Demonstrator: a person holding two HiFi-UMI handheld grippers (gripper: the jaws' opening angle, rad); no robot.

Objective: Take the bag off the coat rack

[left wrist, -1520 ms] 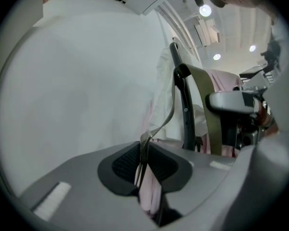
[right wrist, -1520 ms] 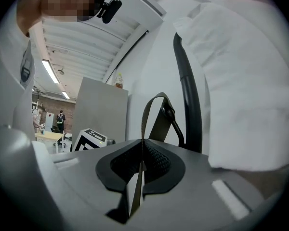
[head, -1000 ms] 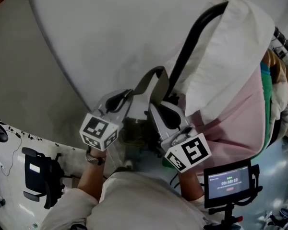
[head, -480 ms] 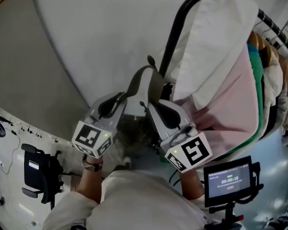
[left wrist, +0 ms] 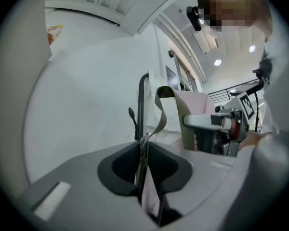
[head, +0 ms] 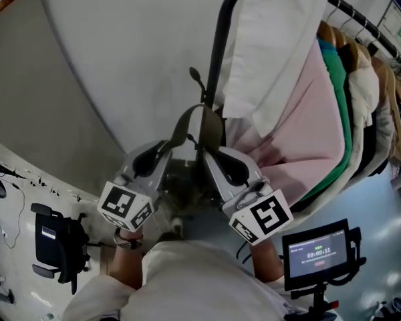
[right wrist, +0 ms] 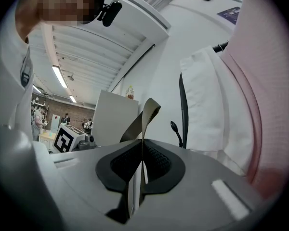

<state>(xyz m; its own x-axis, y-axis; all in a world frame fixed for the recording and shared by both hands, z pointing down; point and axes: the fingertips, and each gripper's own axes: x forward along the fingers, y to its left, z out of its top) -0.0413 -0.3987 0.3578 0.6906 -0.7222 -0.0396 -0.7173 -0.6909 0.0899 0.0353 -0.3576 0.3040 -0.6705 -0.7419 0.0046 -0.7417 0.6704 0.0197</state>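
An olive bag strap arches up between my two grippers, just below the small black hook of the coat rack pole, apart from it. The mottled dark bag hangs low between the grippers, mostly hidden. My left gripper is shut on the strap's end at its metal ring. My right gripper is shut on the flat strap at the other side. Both the hook and the pole stand just beyond the right jaws.
White, pink and green garments hang on the rail right of the pole. A pale wall fills the space behind. A small screen on a stand is at lower right, a black office chair at lower left.
Both grippers have kept hold of the strap and stayed close together. The pole and clothes have shifted up and left in the view, and the hook now shows above the strap loop.
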